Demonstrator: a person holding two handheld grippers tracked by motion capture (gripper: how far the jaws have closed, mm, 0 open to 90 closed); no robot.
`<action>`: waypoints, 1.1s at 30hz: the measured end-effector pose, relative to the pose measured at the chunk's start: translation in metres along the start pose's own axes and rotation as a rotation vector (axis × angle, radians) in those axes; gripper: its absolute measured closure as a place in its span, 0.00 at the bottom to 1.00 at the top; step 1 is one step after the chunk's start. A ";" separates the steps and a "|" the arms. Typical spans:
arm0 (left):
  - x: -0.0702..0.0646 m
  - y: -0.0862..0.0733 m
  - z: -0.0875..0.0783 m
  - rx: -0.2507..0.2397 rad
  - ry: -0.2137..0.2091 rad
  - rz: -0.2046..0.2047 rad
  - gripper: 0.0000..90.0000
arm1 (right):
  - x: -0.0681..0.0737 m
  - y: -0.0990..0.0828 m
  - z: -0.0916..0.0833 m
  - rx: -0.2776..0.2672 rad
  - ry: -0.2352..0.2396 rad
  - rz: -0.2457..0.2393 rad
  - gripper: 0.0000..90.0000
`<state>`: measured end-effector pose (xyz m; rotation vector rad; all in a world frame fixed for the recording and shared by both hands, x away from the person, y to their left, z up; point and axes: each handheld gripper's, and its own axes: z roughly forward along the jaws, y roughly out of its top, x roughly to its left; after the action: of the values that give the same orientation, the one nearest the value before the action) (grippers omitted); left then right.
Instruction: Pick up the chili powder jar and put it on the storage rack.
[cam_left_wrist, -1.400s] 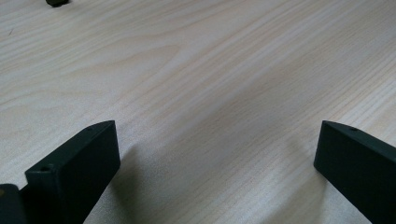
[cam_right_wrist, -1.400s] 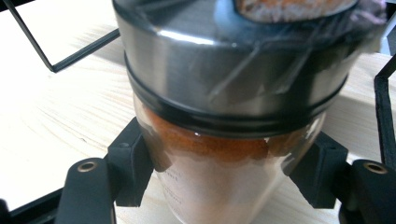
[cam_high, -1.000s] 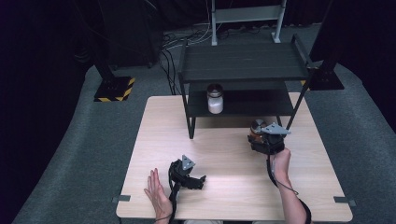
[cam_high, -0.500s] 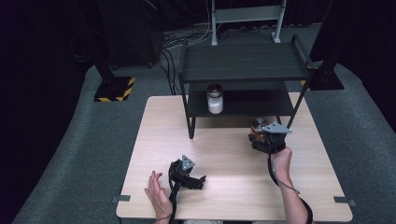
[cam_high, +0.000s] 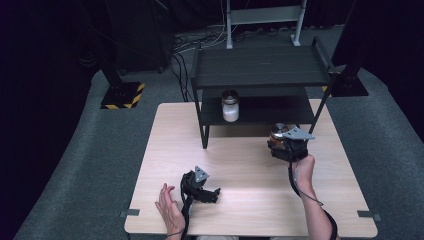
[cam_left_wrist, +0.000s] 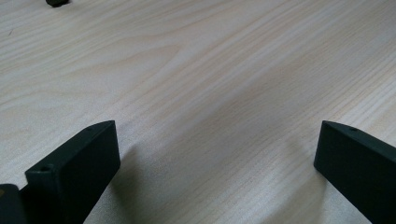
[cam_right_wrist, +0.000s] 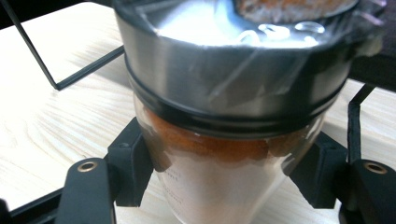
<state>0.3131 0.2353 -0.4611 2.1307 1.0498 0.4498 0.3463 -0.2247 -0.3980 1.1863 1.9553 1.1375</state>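
Little has shifted since the earlier frames: the right gripper (cam_high: 286, 145) sits at nearly the same spot near the shelf's front edge, and the left gripper (cam_high: 202, 186) lies where it lay. At present the right gripper is clamped on a glass spice jar (cam_right_wrist: 219, 154), its black jaws pressing the glass on either side just below the steel lid (cam_right_wrist: 233, 79); reddish-brown powder shows through the wall. From above, the jar (cam_high: 278, 133) stands upright, its long axis vertical, at roughly the four o'clock part of the table (cam_high: 240, 165), just in front of the black two-tier shelf (cam_high: 260, 70). The shelf's lower tier lies toward twelve o'clock from the held jar, and a second jar (cam_high: 230, 106) with white contents already stands there, toward eleven o'clock and well apart. The left gripper rests on the table at about seven o'clock, jaws spread wide with only bare wood between them, and the person's left hand (cam_high: 169, 209) lies flat just beside it, off the tool. Judged from this layout, the right hand is plainly the nearer to the shelf, and any placement would call for carrying the jar forward, kept upright, under the top tier.
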 end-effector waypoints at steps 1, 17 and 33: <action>0.000 0.000 0.000 0.000 0.000 0.000 0.00 | 0.000 0.001 0.000 -0.002 0.000 -0.002 0.35; 0.000 0.000 0.001 -0.001 -0.004 0.001 0.00 | -0.003 0.009 -0.004 -0.006 0.001 -0.001 0.34; 0.000 0.000 0.001 -0.001 -0.004 0.001 0.00 | -0.007 0.017 -0.008 -0.014 0.006 0.004 0.34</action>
<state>0.3138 0.2350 -0.4613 2.1303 1.0457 0.4468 0.3497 -0.2300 -0.3790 1.1810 1.9472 1.1565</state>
